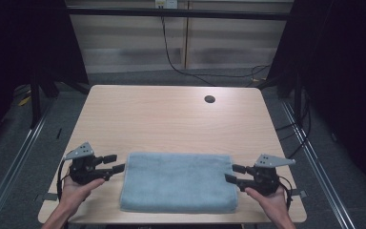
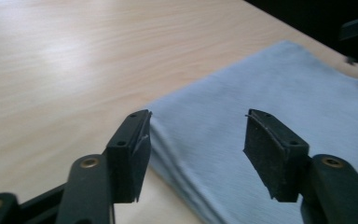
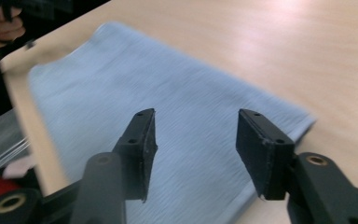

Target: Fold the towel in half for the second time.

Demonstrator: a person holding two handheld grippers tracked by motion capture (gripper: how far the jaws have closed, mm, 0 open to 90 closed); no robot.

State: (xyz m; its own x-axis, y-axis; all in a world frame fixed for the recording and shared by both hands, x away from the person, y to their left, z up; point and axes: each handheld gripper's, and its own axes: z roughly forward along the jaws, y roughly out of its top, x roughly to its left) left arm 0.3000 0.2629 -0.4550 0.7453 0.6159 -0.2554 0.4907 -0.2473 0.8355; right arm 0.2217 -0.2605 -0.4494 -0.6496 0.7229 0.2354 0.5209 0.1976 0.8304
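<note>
Two hands are seen at the bottom of the high view, and a black gripper is held in each. The left gripper is kept just beside the left edge of a folded blue towel. Its jaws are spread wide apart and nothing is held between them. In the left gripper view the towel's near corner is seen between the two open jaws. The right gripper is kept at the right edge of the towel, jaws also spread wide, with nothing gripped. The towel is laid flat on the near part of a light wooden table, between both grippers. A small round hole is seen at the far side of the table
</note>
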